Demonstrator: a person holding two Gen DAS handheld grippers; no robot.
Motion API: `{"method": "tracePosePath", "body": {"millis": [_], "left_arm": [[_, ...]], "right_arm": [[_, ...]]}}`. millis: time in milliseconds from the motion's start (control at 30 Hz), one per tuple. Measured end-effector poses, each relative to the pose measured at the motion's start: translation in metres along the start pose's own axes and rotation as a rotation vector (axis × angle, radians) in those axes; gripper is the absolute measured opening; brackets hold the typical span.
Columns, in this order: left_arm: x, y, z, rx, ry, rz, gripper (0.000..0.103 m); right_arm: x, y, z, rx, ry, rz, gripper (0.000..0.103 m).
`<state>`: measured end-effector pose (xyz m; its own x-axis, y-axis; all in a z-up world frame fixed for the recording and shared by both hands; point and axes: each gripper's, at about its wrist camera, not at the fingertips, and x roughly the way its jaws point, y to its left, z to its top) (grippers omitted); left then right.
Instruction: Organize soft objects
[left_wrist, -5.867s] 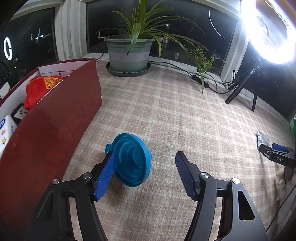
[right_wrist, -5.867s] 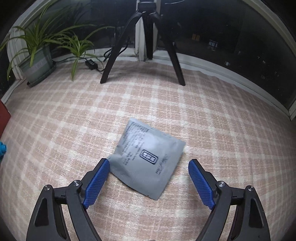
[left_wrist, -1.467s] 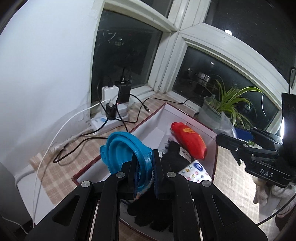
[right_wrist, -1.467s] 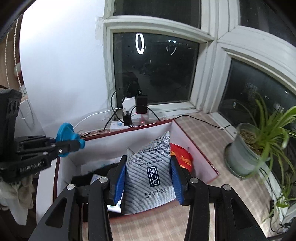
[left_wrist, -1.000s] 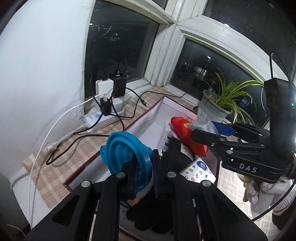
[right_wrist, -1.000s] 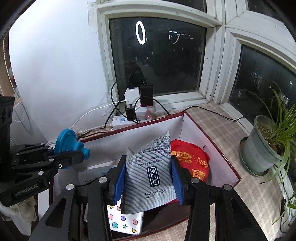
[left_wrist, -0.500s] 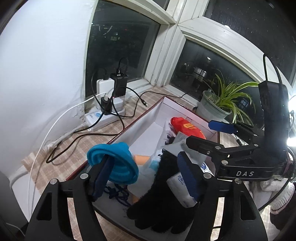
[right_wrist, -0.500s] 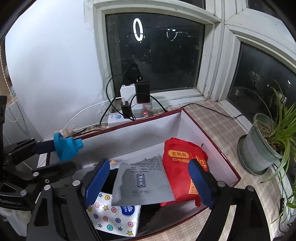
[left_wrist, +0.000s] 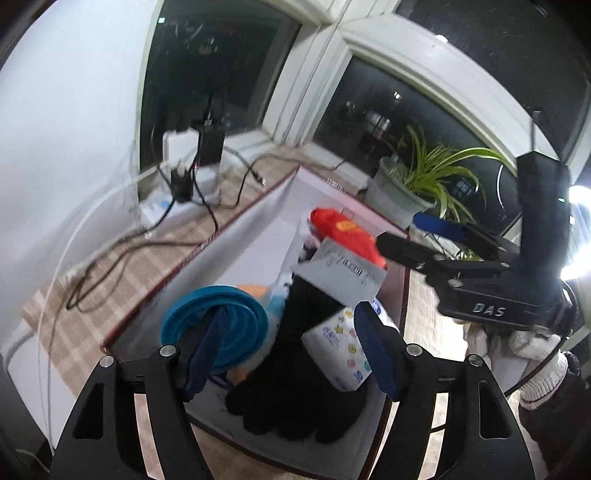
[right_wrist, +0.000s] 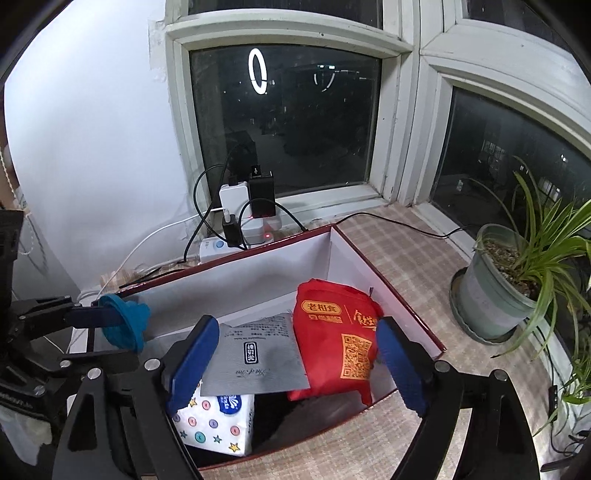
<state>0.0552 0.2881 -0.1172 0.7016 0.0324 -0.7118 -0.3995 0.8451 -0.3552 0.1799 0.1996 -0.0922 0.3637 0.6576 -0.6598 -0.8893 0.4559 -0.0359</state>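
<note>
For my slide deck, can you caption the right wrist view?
Open right gripper above box with grey packet resting beside red bag.

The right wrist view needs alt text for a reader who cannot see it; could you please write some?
The open right gripper hovers above a red box holding a grey pouch, a red snack bag and a tissue pack. A potted plant stands at right.

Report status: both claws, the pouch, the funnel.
Right claw open, grey pouch lying in box. Left claw open; blue funnel at its left finger. Nothing blocking.
</note>
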Motion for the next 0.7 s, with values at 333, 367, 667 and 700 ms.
{"method": "tracePosePath", "body": {"millis": [333, 367, 667, 700], "left_arm": [[-0.003, -0.003, -0.011, -0.022, 0.081, -0.003, 0.071], [-0.005, -0.005, -0.012, -0.009, 0.076, 0.009, 0.071], [-0.04, -0.042, -0.025, 0.124, 0.045, -0.011, 0.071], [-0.044, -0.047, -0.027, 0.142, 0.05, -0.026, 0.071]], "right_arm": [[-0.015, -0.002, -0.006, -0.007, -0.014, -0.015, 0.084], [-0.018, -0.003, -0.007, -0.005, -0.015, -0.018, 0.084], [-0.054, -0.007, -0.022, 0.03, -0.032, -0.024, 0.084], [-0.06, -0.007, -0.024, 0.032, -0.034, -0.026, 0.084]]}}
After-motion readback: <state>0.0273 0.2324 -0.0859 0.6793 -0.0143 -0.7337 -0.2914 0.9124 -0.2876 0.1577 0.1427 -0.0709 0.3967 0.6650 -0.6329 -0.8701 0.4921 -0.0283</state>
